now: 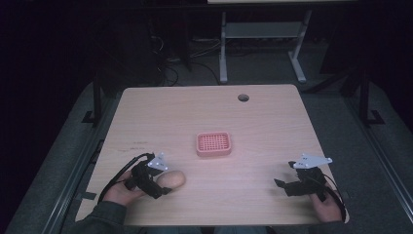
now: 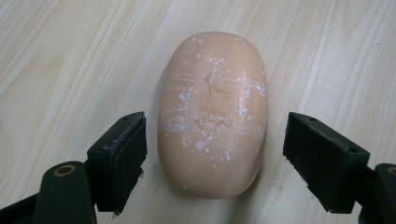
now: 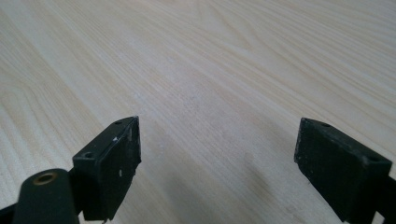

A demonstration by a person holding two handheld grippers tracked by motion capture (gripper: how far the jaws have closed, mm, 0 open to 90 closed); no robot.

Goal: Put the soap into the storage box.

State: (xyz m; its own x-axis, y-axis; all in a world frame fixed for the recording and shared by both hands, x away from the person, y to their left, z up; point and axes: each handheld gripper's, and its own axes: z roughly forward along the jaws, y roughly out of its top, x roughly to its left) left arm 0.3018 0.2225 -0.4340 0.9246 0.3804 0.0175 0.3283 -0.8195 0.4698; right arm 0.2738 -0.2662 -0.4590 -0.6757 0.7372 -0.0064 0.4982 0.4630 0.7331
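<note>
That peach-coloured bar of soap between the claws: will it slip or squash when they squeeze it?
The soap looks solid, so it probably won't squash. Its rounded, smooth sides could slide against the open left gripper. White dry flecks suggest it isn't wet, which helps. Lying flat, it shouldn't roll.

A pale wood-grain counter with a round cable hole near its far edge stands on grey floor in a dim room. Beyond it, the white legs of another desk rise beside tangled cables (the surroundings fall away into near-darkness).
</note>
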